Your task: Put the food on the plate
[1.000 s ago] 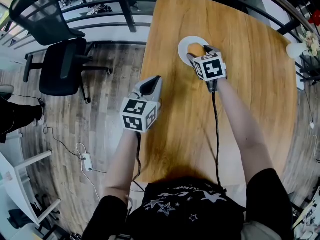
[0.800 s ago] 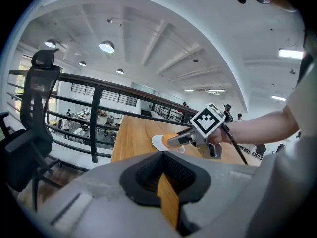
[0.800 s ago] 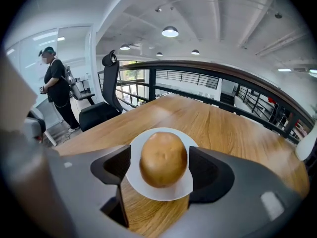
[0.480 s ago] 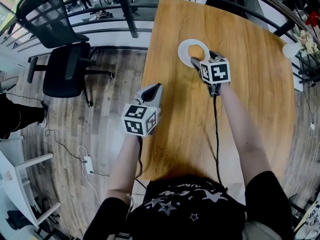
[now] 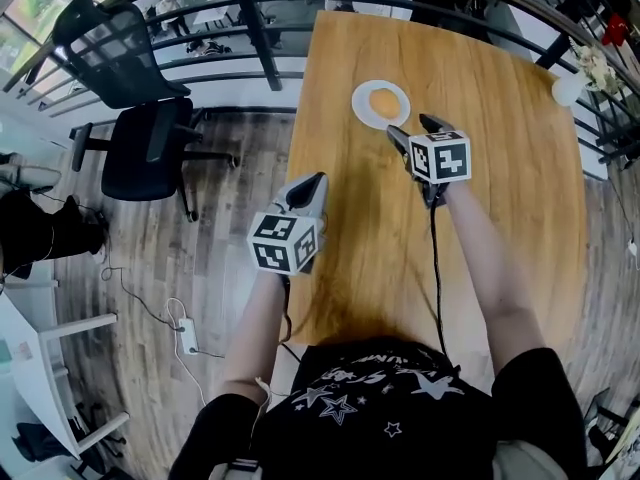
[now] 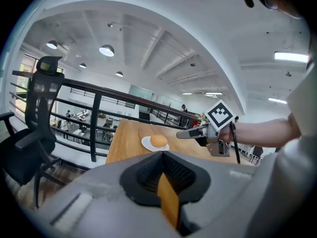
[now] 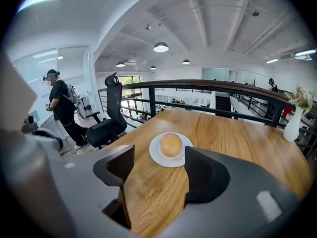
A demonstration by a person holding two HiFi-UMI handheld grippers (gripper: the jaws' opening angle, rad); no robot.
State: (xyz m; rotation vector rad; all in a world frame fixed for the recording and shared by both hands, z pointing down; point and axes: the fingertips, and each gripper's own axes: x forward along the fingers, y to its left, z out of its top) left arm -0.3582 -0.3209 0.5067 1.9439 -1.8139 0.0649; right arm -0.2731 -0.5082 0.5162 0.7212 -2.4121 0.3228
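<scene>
A round golden bun [image 5: 383, 101] lies on a small white plate [image 5: 364, 114] at the far end of the wooden table [image 5: 500, 198]. My right gripper [image 5: 414, 128] hovers just short of the plate, open and empty; its jaws have just been closing a little with nothing between them. In the right gripper view the bun [image 7: 171, 145] and plate [image 7: 157, 158] sit beyond the spread jaws of the right gripper [image 7: 158, 160]. My left gripper [image 5: 306, 188] is shut and empty, over the table's left edge. In the left gripper view its jaws [image 6: 162, 155] meet, with the bun [image 6: 158, 141] far ahead.
A black office chair [image 5: 140, 128] stands on the floor to the left, behind a dark railing [image 5: 250, 18]. A white vase with flowers [image 5: 568, 86] stands at the table's far right. A power strip and cables [image 5: 185, 336] lie on the floor. A person [image 7: 59, 108] stands beyond the chair.
The right gripper has drawn back from the plate and risen, leaving the bun on the plate. The left gripper has also lifted and pulled back slightly.
</scene>
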